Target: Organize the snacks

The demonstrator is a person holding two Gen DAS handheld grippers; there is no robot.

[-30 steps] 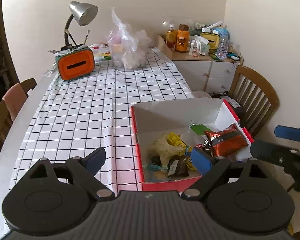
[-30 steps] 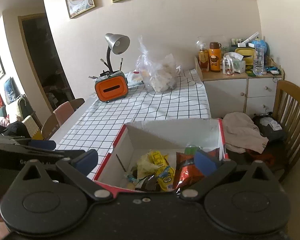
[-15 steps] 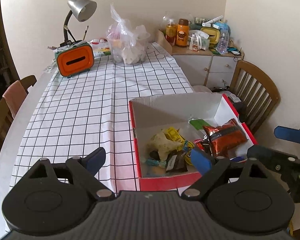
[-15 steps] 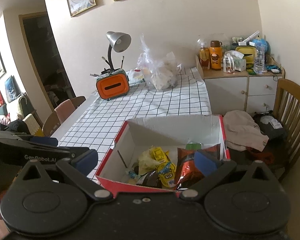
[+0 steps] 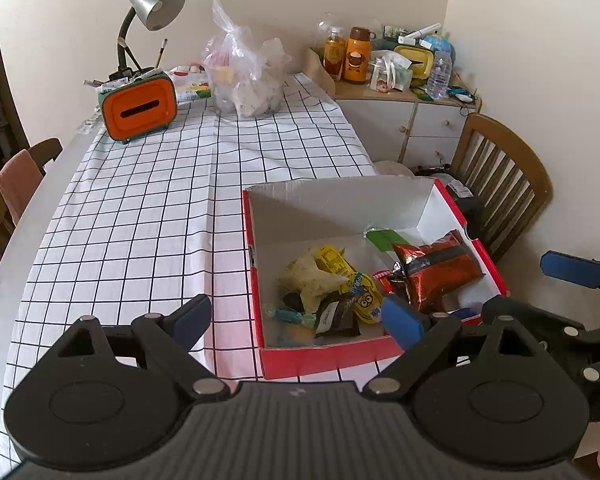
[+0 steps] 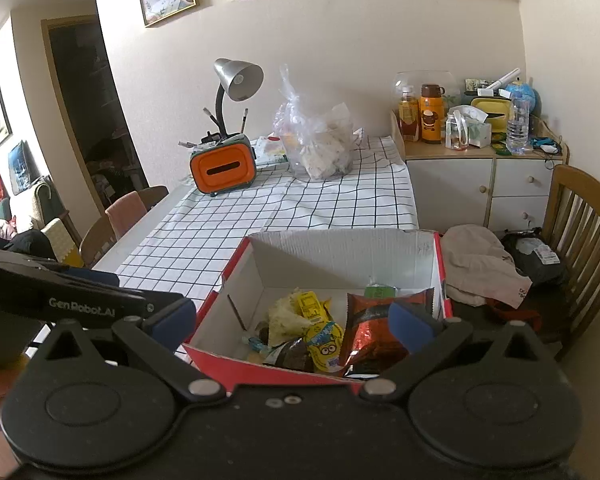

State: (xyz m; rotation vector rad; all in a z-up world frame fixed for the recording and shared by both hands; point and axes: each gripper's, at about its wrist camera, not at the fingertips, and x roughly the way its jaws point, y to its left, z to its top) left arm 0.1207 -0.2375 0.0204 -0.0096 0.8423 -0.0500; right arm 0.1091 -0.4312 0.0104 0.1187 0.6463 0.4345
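A red and white cardboard box [image 5: 256, 292] [image 6: 236, 264] stands at the near right corner of the checked tablecloth. In it lie several snacks: a red foil bag [image 5: 440, 270] [image 6: 370, 320], a yellow cartoon packet [image 5: 366, 300] [image 6: 328, 344], a pale yellow bag [image 5: 310, 274] [image 6: 286, 314], a dark packet [image 5: 336, 316] and a green packet [image 5: 384, 238]. My left gripper [image 5: 296, 320] is open and empty, above the box's near left corner. My right gripper [image 6: 292, 320] is open and empty, above the box's near edge. Each gripper shows in the other's view.
An orange tissue box [image 5: 140, 108] with a desk lamp [image 5: 156, 4] and a clear plastic bag [image 5: 246, 80] stand at the table's far end. A cabinet with bottles [image 5: 400, 64] is at the back right. A wooden chair [image 5: 500, 184] stands right of the box.
Both grippers have pulled back and risen a little, so the box sits further ahead in both views. Both stay open. The snacks have not moved.
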